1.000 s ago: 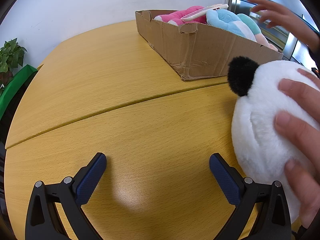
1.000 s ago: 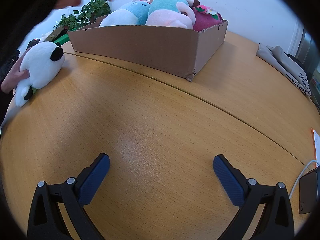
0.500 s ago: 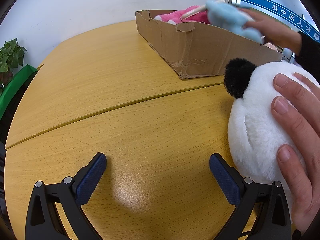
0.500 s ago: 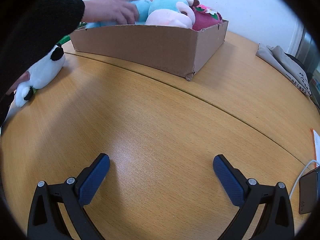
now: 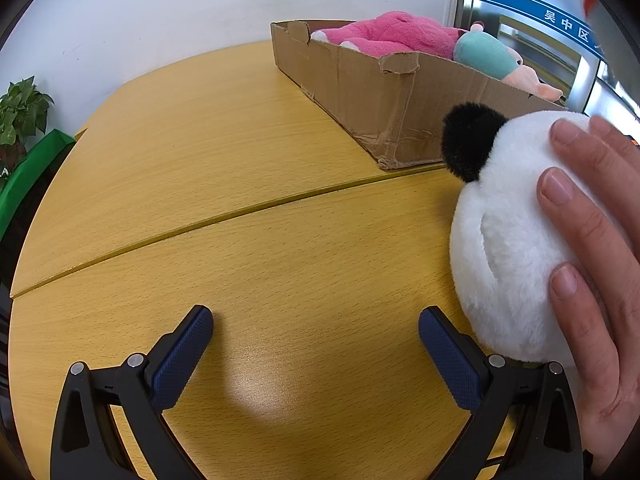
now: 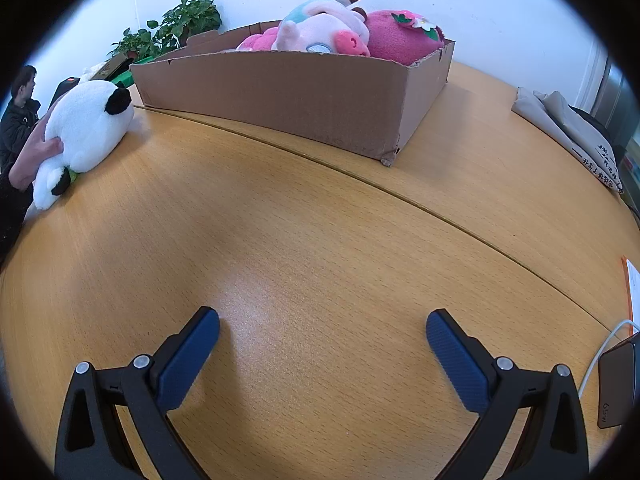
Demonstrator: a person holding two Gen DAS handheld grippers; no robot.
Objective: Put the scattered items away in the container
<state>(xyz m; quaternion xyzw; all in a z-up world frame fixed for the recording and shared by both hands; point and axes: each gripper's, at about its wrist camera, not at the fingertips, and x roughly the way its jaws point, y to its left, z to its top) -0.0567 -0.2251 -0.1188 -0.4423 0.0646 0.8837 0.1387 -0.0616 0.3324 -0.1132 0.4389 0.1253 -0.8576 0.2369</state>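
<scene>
Near the box: both my grippers idle.
Left gripper point(image 5: 316, 344): fingers apart, panda point(image 5: 516, 236) touching the right one.
Right gripper point(image 6: 322, 344): spread, empty.
Hand point(image 5: 596, 264): still on panda.
Box point(image 6: 288, 92): blue toy just taken out, so more to tidy.

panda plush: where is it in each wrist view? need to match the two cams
Left wrist: panda plush fills the right edge, a hand on it.
Right wrist: panda plush lies far left on the table.
Shared landmark: cardboard box behind it.
</scene>
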